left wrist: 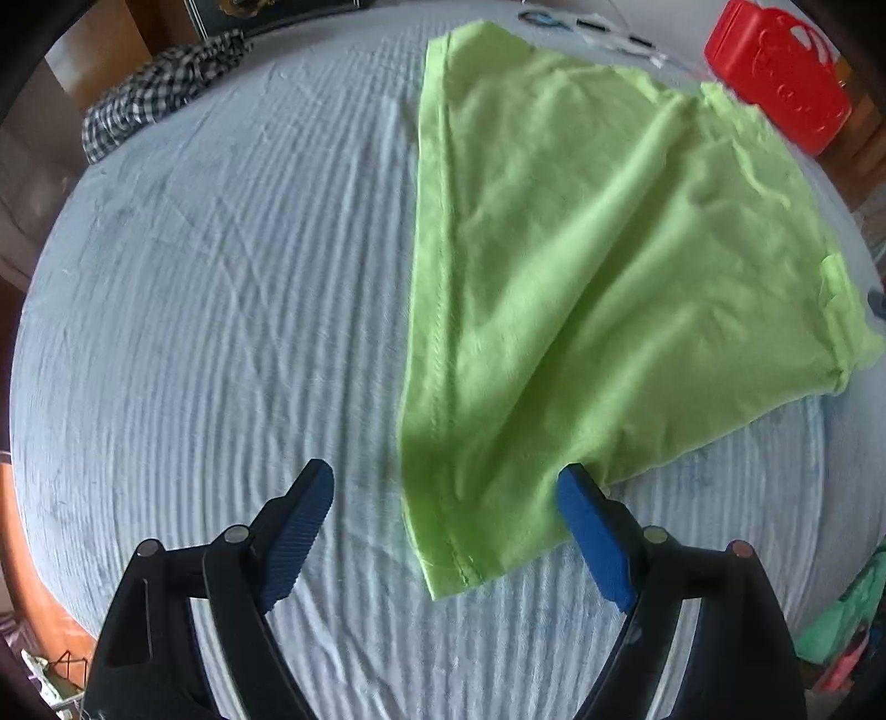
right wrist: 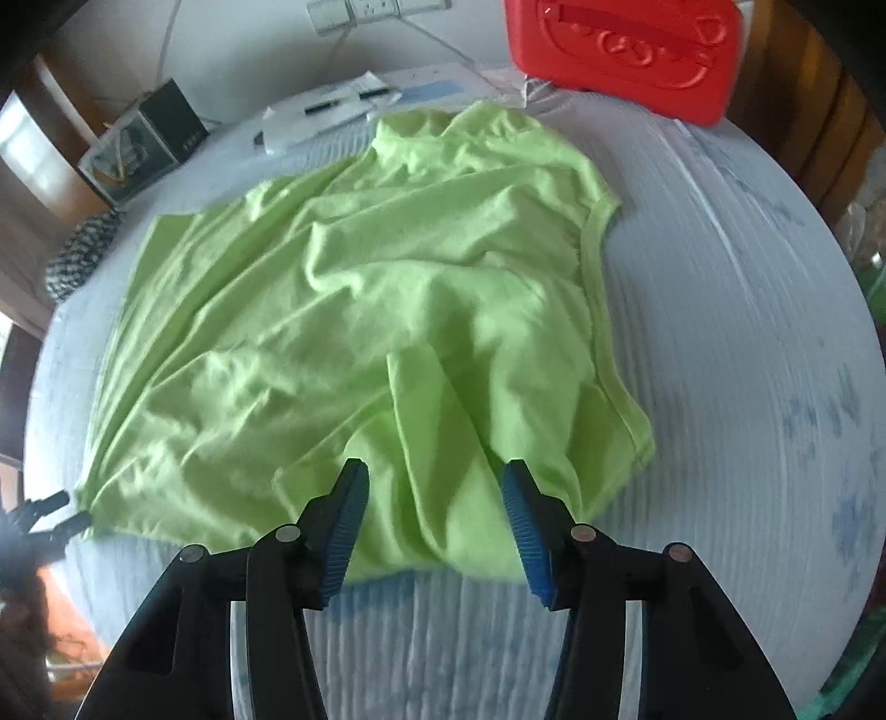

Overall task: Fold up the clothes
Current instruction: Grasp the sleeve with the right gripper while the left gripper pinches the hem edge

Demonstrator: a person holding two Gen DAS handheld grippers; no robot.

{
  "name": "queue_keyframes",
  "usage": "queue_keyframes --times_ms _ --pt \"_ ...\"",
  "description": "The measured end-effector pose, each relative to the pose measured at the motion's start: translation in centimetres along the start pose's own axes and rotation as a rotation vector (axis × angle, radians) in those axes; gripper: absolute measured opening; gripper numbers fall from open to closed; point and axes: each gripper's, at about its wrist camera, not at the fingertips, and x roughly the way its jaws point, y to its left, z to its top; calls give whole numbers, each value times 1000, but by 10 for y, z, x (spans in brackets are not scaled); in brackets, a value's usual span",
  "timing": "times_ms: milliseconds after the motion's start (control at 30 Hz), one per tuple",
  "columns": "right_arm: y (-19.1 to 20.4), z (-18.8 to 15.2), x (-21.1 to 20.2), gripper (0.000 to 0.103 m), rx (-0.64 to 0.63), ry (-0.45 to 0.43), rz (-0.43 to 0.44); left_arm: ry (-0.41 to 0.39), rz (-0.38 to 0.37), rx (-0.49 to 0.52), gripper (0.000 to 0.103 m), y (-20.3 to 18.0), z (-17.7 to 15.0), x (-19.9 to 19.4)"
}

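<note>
A lime-green T-shirt [right wrist: 360, 310] lies spread on the pale blue ribbed bedspread [left wrist: 194, 310], rumpled, with loose ridges running across its body and no clean fold line visible. Judged from that, the folding is at an early stage: the garment seems roughly laid out, and the flattening and the folds themselves look yet to be done.

The left gripper [left wrist: 446, 487] is released, its blue-padded jaws wide apart at the shirt's near hemmed corner; the corner lies between the jaws, and the right pad sits at the cloth's edge without pinching it. The right gripper [right wrist: 434, 482] is likewise spread, straddling a raised ridge of fabric at the near edge, with nothing clamped.

A red plastic case [right wrist: 620, 50] sits at the far side beyond the shirt, and a black-and-white checked garment [left wrist: 160, 88] is bunched at the far left, unfolded.
</note>
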Motion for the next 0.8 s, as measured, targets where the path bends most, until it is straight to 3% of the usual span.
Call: queue_keyframes --times_ms 200,233,267,300,333,400,467,533,600,800 --pt "12 19 38 51 -51 7 -53 -18 1 -4 89 -3 3 3" --pt "12 20 45 42 -53 21 -56 -18 2 -4 90 -4 3 4" --pt "11 18 48 12 -48 37 -48 -16 8 3 91 -5 3 4" --pt "8 14 44 5 -38 34 -35 -12 5 6 90 -5 4 4" --pt "6 10 39 5 -28 32 -21 -8 2 10 88 -5 5 3" --pt "-5 -12 14 5 -8 4 6 -8 -3 16 75 -6 6 1" --pt "-19 -41 -18 5 13 -34 34 -10 -15 21 36 -8 4 -6" --pt "-34 -69 -50 5 34 -72 61 -11 -6 28 21 -9 0 -11" --pt "-54 -104 -74 5 73 -76 65 -10 13 32 19 -7 -5 -15" --pt "-91 -178 -72 5 168 42 63 12 48 31 14 5 -15 -17"
